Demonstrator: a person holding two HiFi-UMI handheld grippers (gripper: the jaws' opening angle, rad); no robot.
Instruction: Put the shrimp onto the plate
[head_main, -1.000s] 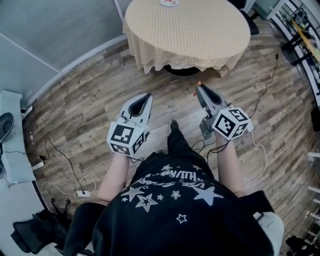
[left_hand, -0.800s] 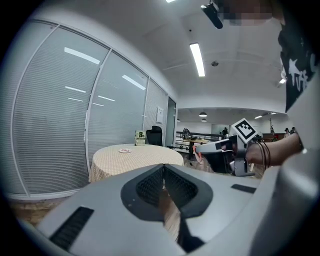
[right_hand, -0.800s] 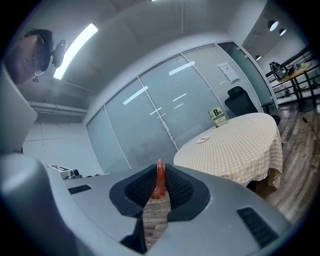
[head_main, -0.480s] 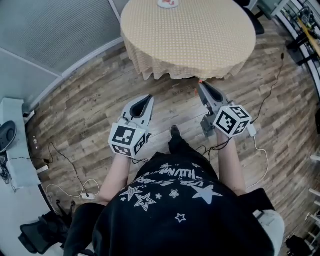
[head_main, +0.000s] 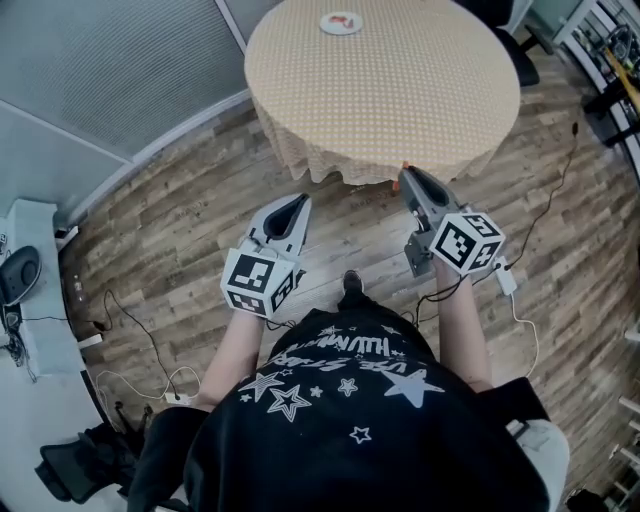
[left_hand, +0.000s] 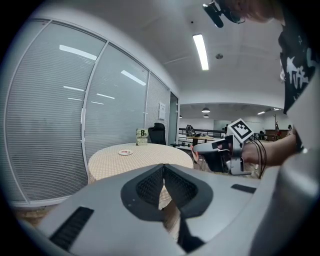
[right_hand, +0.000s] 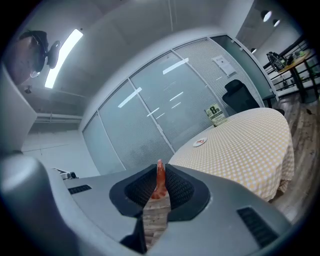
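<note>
An orange shrimp (right_hand: 160, 181) is pinched between the jaws of my right gripper (head_main: 405, 176), with its tip poking out (head_main: 404, 166) just short of the table's near edge. A small white plate (head_main: 341, 22) with something red on it rests at the far side of the round table (head_main: 400, 90); the same plate (right_hand: 200, 142) shows far off in the right gripper view and the plate (left_hand: 125, 152) in the left gripper view. My left gripper (head_main: 296, 203) is shut and empty, held over the wooden floor left of the right one.
The table wears a beige checked cloth (head_main: 300, 150) hanging over its edge. A numbered sign (right_hand: 214, 114) and a black chair (right_hand: 239, 95) stand behind it. Cables (head_main: 140, 345) lie on the floor at left, and a glass wall with blinds (head_main: 110, 70) runs along the left.
The person has stepped toward the table, so both grippers are closer to its near edge. The right gripper still holds the shrimp.
</note>
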